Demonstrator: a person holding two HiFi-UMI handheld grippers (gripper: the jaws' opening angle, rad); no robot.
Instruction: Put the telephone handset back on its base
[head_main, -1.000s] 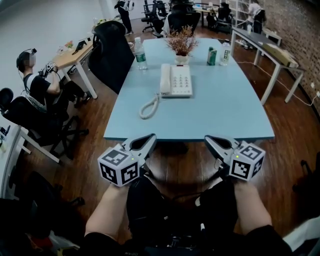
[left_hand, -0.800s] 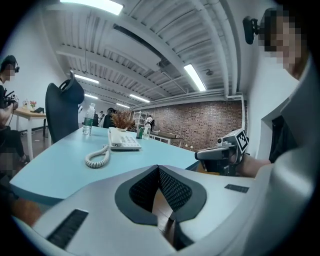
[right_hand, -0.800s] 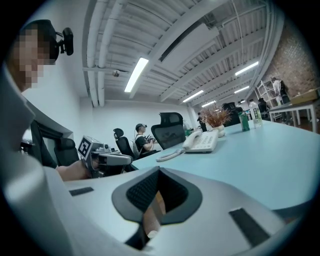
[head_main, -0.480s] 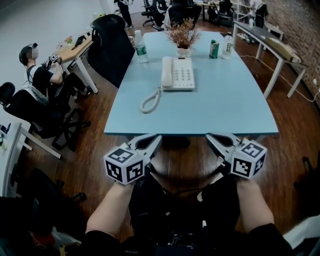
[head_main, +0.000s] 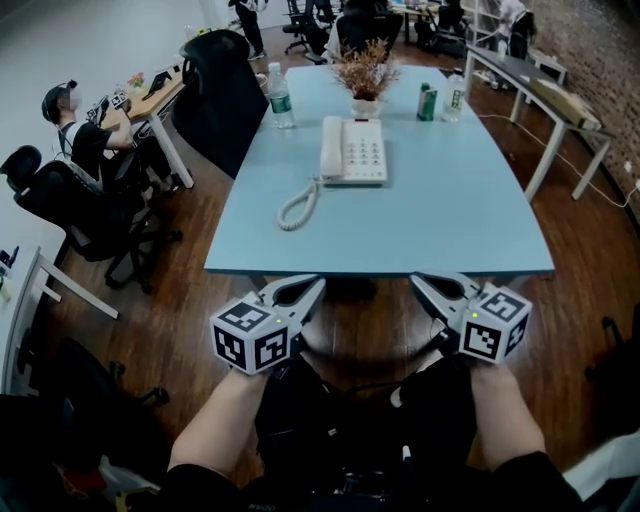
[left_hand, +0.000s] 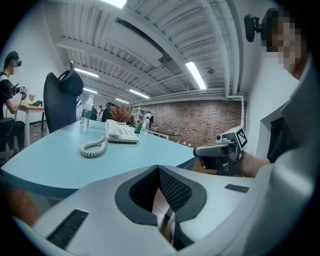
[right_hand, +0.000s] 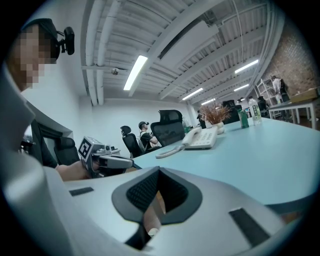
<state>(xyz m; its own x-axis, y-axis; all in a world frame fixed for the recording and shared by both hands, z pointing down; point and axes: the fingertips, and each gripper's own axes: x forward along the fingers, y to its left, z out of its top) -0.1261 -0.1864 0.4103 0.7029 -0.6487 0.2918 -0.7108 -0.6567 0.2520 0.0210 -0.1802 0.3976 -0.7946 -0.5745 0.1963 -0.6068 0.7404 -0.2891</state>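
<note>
A white telephone (head_main: 352, 150) sits on the pale blue table (head_main: 420, 220), far from me. Its handset (head_main: 331, 148) lies along the left side of the base, and the coiled cord (head_main: 297, 205) loops toward me on the tabletop. My left gripper (head_main: 312, 286) and right gripper (head_main: 418, 282) hover side by side just short of the table's near edge, both shut and empty. In the left gripper view the telephone (left_hand: 121, 134) and its cord (left_hand: 93, 147) lie well beyond the closed jaws. The right gripper view shows the telephone (right_hand: 202, 138) equally distant.
A potted dried plant (head_main: 365, 75), a water bottle (head_main: 278, 97), a green can (head_main: 427, 102) and another bottle (head_main: 454, 95) stand behind the phone. A black office chair (head_main: 222, 90) is at the table's far left. A person (head_main: 85, 140) sits at a desk on the left.
Both grippers have drifted slightly and stay shut at the table's near edge. The telephone has not moved. The seated person at left has shifted in the view.
</note>
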